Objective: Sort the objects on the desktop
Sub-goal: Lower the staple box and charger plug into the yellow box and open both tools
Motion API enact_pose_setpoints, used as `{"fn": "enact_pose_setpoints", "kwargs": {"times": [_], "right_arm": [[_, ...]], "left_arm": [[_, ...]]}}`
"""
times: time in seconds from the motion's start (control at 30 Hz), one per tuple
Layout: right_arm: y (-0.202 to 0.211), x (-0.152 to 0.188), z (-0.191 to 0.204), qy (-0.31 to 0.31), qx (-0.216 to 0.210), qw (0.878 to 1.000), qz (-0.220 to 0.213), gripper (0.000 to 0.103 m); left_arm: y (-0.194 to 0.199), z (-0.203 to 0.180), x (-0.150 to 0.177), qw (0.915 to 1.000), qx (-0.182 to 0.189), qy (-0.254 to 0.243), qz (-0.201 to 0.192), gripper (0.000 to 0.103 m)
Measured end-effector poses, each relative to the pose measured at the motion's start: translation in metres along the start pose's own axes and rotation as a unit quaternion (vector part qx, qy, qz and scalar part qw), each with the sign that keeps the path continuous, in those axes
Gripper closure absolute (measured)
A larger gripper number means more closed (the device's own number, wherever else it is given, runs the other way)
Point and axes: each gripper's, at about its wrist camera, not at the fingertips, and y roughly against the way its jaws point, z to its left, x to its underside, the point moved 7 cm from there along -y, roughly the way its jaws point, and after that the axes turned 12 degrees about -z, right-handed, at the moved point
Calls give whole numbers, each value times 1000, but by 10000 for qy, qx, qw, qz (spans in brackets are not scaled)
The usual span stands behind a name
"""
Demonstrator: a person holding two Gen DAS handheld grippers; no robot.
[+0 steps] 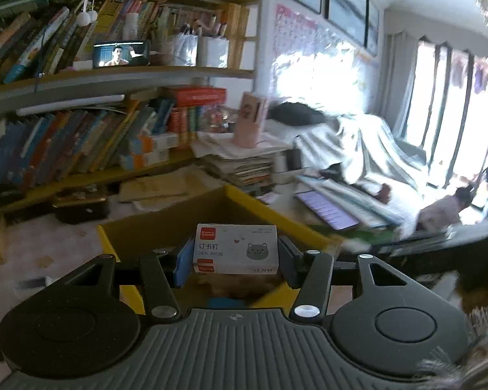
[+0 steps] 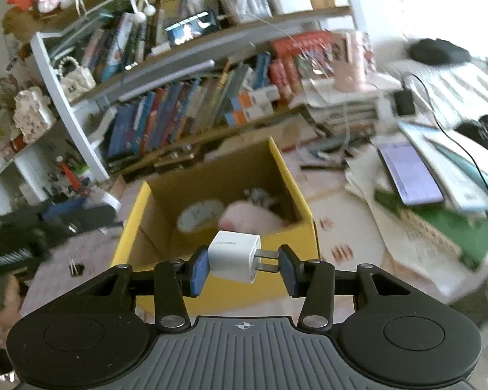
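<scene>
Well underway, by the look of it: already sitting in the yellow box (image 2: 296, 191), a pale round item and a pink soft one, blurred, can't name either. Both hands loaded at once. Clamped in the left gripper (image 1: 236, 253), a staple box (image 1: 237, 248), white with a red label and a little grey cat face, blue pad tight on its end at 9 o'clock, dark pad tight at 3 o'clock, box lying crosswise and level between the jaws. Hanging just short of the yellow box (image 1: 244, 198), open cardboard mouth showing at 12 o'clock beyond the load.

Pinched in the right gripper (image 2: 242, 261), a white charger plug (image 2: 232, 255), body pressed on the blue pad at 9 o'clock, both metal prongs pointing to 3 o'clock and butting the other pad. Thin contact there, probably less secure than the staple box. Held over the near wall of the yellow box, interior at 12 o'clock.

Still to do, judging from this: carry both over the opening and let go. Plenty left on the tabletop (image 2: 338, 204) too: papers, a tablet (image 2: 410, 172) at 2 o'clock, cables, pens.
</scene>
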Motion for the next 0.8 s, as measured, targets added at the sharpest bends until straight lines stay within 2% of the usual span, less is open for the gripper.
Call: {"fn": "enact_pose_setpoints", "kwargs": {"times": [0.23,0.43,0.57,0.8], "right_arm": [[-35,-26,9,236,-417,9988,-138,58],[-72,-32,22,596,-714,9957,38,58],[-97,-29,33,698,-1018,9920,264,58],[-141,-19,60,1123,-1468,9800,744,58]], "left_arm": [[-43,7,21,9984,-83,-307,462,52],[-78,22,49,9931,-169,-105,1153,52],[-94,21,65,9867,-119,-284,1597,52],[-100,22,70,9844,-165,-286,1726,52]]}}
